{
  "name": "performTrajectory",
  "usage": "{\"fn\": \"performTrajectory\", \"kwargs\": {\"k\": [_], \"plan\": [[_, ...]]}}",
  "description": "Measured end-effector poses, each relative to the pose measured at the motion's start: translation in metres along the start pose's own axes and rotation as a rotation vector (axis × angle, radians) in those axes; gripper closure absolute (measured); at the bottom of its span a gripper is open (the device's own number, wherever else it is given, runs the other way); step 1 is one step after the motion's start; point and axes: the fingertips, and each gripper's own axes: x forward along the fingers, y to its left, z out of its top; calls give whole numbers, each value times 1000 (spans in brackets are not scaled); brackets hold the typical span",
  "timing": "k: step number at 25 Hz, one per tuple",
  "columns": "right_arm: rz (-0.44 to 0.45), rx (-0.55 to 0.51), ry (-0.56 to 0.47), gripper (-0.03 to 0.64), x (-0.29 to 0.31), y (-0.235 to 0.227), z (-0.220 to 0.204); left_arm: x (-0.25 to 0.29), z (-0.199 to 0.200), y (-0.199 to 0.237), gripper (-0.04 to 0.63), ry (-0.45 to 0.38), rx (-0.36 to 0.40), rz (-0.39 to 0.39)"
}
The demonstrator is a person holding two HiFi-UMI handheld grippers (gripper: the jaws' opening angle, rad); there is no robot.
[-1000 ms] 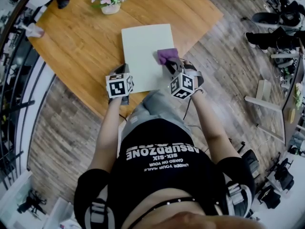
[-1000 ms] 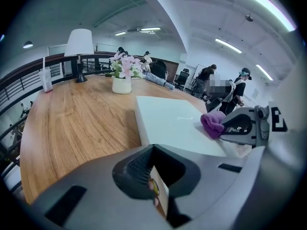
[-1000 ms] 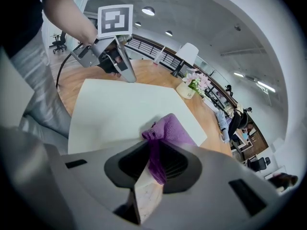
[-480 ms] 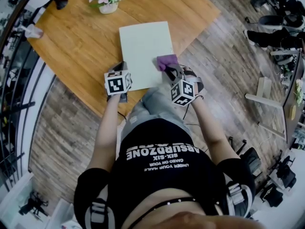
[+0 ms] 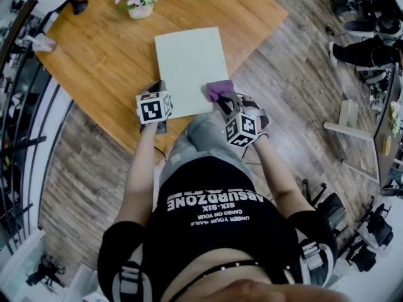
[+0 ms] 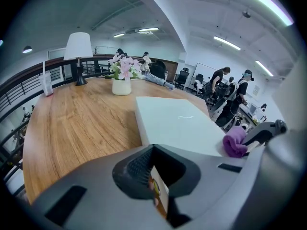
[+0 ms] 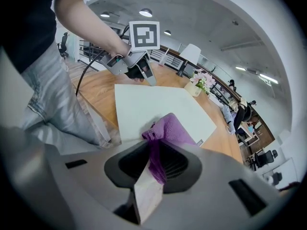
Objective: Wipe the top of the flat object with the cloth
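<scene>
Clamping purple cloth (image 5: 218, 89) in right gripper (image 7: 156, 150), pressing it on the near right corner of the pale flat board (image 5: 189, 68) lying on the wooden table (image 5: 107, 55). Holding left gripper (image 6: 153, 181) pinched together, empty, just beside the board's near left edge

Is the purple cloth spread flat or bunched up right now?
Bunched. The right tool pinches the cloth into a wad, its free end resting on the white board's near right corner.

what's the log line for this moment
right gripper: shut on cloth | cloth: near right corner of board | left gripper: shut, empty, by board
</scene>
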Motion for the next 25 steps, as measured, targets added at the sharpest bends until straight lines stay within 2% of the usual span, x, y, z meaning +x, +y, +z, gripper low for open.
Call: {"fn": "performTrajectory", "kwargs": {"k": [6, 25], "plan": [[24, 14, 16, 531, -8, 11, -2, 0, 0, 1, 589, -3, 2, 9], [0, 16, 46, 532, -4, 15, -3, 0, 0, 2, 589, -16, -1, 16]]}}
